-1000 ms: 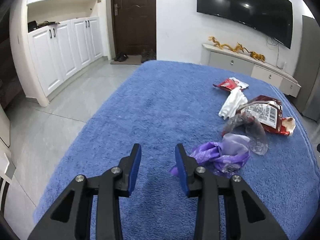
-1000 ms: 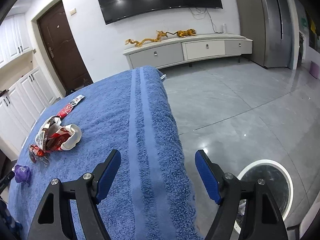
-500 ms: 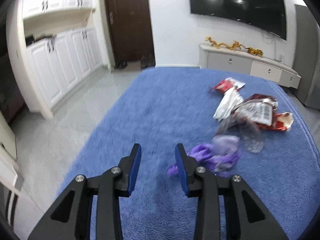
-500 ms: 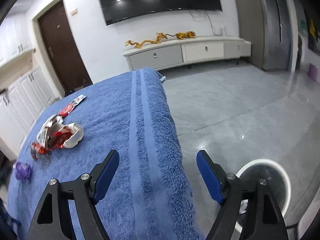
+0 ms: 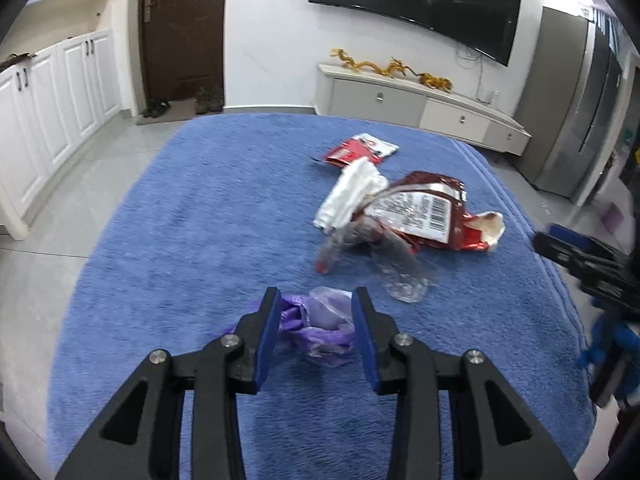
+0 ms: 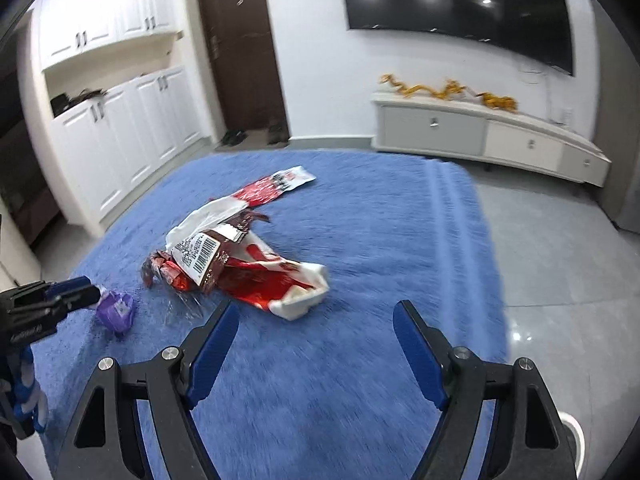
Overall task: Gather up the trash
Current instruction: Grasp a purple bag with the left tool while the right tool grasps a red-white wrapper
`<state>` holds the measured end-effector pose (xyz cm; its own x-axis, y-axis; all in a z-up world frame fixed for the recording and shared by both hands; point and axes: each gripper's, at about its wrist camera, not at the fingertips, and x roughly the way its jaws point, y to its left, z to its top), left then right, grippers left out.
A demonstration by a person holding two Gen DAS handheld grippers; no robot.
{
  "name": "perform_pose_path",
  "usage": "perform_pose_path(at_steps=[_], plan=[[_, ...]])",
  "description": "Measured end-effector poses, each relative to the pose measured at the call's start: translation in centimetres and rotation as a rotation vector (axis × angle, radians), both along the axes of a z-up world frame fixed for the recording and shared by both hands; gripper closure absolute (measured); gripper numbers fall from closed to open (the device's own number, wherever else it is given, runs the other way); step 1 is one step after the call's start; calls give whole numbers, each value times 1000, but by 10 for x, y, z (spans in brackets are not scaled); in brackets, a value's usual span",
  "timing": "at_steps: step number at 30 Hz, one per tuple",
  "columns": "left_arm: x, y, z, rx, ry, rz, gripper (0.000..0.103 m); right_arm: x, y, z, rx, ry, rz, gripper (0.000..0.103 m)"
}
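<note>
Trash lies on a blue towel-covered table [image 5: 180, 220]. A crumpled purple plastic bag [image 5: 320, 320] sits between the open jaws of my left gripper [image 5: 316, 316]; it also shows in the right wrist view [image 6: 116, 312]. Beyond it lie a clear plastic wrapper [image 5: 400, 272], a red snack bag with a barcode label [image 5: 424, 212], a white tissue [image 5: 352, 196] and a flat red packet [image 5: 356, 150]. My right gripper [image 6: 316, 332] is open and empty, just short of the red snack bag [image 6: 256, 276].
White cabinets [image 5: 48, 92] and a brown door [image 5: 184, 28] stand at the left and back. A low TV console [image 5: 420, 100] with a wall TV is behind the table. Grey tile floor [image 6: 560, 260] surrounds the table.
My left gripper swung right, so the purple bag now lies between its jaws. My right gripper turned left from the table's edge and floor toward the trash pile.
</note>
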<state>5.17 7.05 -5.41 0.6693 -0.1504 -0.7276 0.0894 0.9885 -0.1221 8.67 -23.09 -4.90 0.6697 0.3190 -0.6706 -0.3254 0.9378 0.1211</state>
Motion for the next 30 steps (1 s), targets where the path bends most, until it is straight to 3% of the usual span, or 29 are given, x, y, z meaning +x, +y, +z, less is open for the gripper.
perform_pose_path(at_steps=[10, 13, 15, 24, 26, 30], plan=[[13, -6, -11, -2, 16, -45, 61, 57, 17, -35, 41, 122, 61, 38], [12, -6, -19, 10, 22, -35, 61, 59, 23, -40, 27, 137, 99, 55], [11, -4, -19, -4, 20, -36, 61, 55, 26, -40, 18, 132, 117, 73], [-2, 2, -15, -35, 15, -33, 70, 22, 11, -28, 27, 80, 75, 74], [-8, 3, -12, -45, 9, -36, 77, 12, 5, -23, 24, 74, 61, 74], [-21, 7, -2, -104, -1, -38, 80, -15, -12, -14, -2, 53, 40, 74]])
